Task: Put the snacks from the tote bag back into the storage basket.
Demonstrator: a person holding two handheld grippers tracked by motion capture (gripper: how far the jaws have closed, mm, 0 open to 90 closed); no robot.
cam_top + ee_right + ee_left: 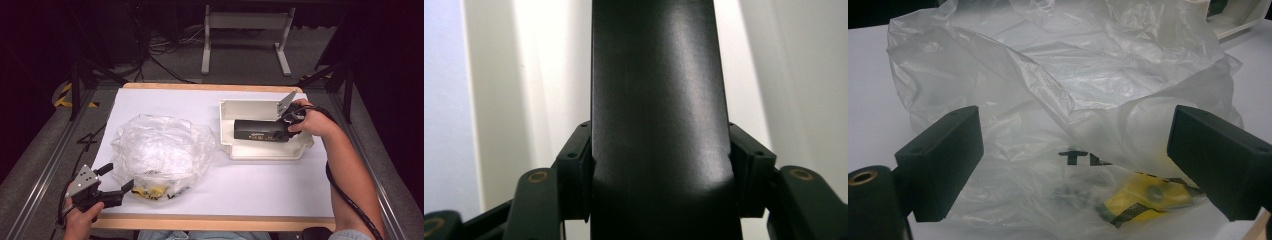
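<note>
On bag (pixel 1058 100): black "TE", rest hidden; left jaws open. Right jaws grip black box (pixel 659 100).

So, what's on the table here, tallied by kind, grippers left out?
Clear plastic bag, with a yellow and black item inside: 1
White tray: 1
Black box-shaped device, in the tray: 1
Total: 3, not counting the bag's contents, which are too blurred to count.

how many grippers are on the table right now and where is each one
2. The left gripper is at the near left, jaws open beside the plastic bag. The right gripper is at the far right, shut on the black device in the white tray.
</note>
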